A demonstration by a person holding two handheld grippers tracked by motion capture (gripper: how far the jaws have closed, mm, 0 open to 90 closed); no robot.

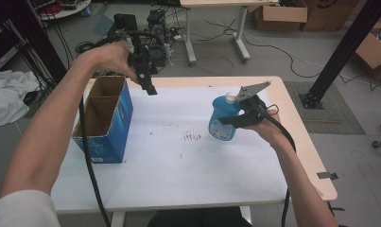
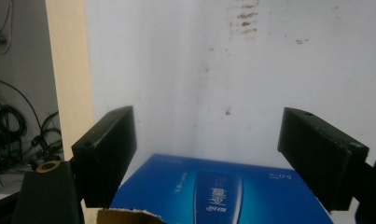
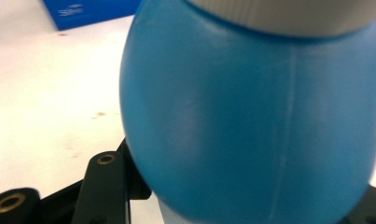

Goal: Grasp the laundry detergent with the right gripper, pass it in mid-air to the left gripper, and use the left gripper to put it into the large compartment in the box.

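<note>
Now the right claw (image 1: 235, 120) squeezes tight on a blue bottle (image 1: 222, 118) with a white cap (image 1: 231, 98). It holds the bottle up over the right side of the tabletop (image 1: 188, 161), and the bottle does not touch the white top. In the right gripper view the round blue bottle (image 3: 251, 116) sits very close, between the black jaws. On the left, the left claw (image 1: 148, 87) hangs in the air with its jaws wide apart and nothing in them. It is just beside the far right corner of a blue box (image 1: 105, 118). That box stands open on the left side of the tabletop.
</note>
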